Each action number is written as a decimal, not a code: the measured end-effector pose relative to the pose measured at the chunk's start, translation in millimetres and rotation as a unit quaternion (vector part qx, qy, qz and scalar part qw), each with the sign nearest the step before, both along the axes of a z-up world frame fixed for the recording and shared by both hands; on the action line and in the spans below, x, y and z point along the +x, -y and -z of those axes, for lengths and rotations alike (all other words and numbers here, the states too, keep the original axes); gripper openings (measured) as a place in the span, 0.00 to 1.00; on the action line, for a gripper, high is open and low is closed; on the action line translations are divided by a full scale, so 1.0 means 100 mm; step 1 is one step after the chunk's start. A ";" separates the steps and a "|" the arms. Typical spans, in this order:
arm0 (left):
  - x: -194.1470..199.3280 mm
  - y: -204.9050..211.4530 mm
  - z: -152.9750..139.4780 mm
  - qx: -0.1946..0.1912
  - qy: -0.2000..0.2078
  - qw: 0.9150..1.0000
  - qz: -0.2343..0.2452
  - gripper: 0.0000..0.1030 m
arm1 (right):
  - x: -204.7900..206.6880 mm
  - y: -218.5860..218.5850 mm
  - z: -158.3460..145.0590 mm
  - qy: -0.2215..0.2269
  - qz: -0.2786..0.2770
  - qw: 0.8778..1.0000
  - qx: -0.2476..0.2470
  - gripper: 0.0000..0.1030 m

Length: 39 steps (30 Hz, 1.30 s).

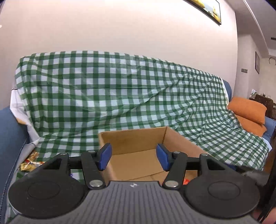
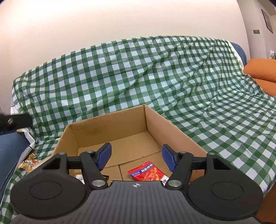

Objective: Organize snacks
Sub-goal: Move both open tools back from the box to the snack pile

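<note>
Cardboard box (image 2: 110,127) sitting open-topped on green-white checked cloth (image 2: 155,77) draped over a sofa, w/ both grippers hanging over its near edge. Right gripper (image 2: 136,158) is pointing into box, blue pads (image 2: 103,157) standing wide apart, nothing btwn them, not gripping anything. Red snack packet (image 2: 146,171) is lying flat on box floor, just below and btwn the pads, not touching them; a second packet w/ dark print is peeking out beside it at the gripper body, too hidden to ID, and a silvery wrapper bit (image 2: 79,177) is showing at left under the left finger link. Left gripper (image 1: 134,158) is also hovering at box (image 1: 138,139), jaws spread apart, empty; a sliver of red-orange packet (image 1: 187,181) is showing low right behind its finger. Gold/orange wrapped snacks (image 2: 28,162) are lying outside box on the cloth, left side, near blue sofa arm (image 2: 10,146); same pile (image 1: 30,162) is showing in left view. Orange cushions (image 1: 248,110) are resting at far right end of sofa. Framed picture (image 1: 205,8) is hanging on the wall above.
</note>
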<state>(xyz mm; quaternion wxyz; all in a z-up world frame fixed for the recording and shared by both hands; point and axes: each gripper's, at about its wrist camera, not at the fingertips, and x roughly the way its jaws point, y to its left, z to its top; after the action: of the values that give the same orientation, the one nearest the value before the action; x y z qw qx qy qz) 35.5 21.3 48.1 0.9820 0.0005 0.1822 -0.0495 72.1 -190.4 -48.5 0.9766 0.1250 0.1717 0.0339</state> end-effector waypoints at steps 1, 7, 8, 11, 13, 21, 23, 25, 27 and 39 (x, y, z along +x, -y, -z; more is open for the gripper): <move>-0.02 -0.07 0.01 0.002 -0.001 1.000 0.000 0.61 | -0.01 -0.01 -0.01 0.005 0.001 1.000 -0.002 0.65; 0.05 -0.55 0.17 0.023 -0.036 0.999 0.002 0.45 | -0.11 -0.05 -0.03 0.036 0.002 0.999 -0.012 0.71; 0.09 -0.66 0.21 0.024 -0.043 0.999 -0.003 0.37 | -0.12 -0.06 -0.03 0.038 0.003 0.999 -0.015 0.71; 0.13 -0.97 0.29 0.014 -0.048 0.999 -0.010 0.27 | -0.15 -0.08 -0.04 0.041 0.010 0.999 -0.025 0.71; 0.13 -1.19 0.35 0.000 -0.045 0.999 -0.009 0.21 | -0.14 -0.09 -0.03 0.034 0.007 0.999 -0.028 0.70; 0.03 -1.64 0.49 -0.066 -0.033 0.996 -0.051 0.14 | -0.23 -0.26 -0.02 0.047 0.006 0.995 -0.090 0.67; 0.08 -1.65 0.52 -0.070 -0.042 0.995 -0.055 0.14 | -0.23 -0.31 -0.02 0.047 -0.001 0.994 -0.099 0.64; 0.15 -1.69 0.56 -0.080 -0.053 0.994 -0.056 0.14 | -0.23 -0.36 -0.02 0.049 -0.009 0.993 -0.107 0.59; 0.19 -1.73 0.58 -0.089 -0.062 0.992 -0.059 0.14 | -0.22 -0.43 -0.02 0.054 -0.018 0.992 -0.115 0.56; 0.21 -2.12 0.63 -0.160 -0.072 0.978 -0.114 0.14 | -0.24 -0.83 -0.19 0.052 -0.073 0.986 -0.142 0.50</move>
<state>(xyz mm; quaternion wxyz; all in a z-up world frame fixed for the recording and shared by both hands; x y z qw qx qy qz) 56.3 232.9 -14.5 0.9528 -0.1811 0.2412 0.0348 48.4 -107.5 -29.6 0.9869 -0.0303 0.1320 0.0871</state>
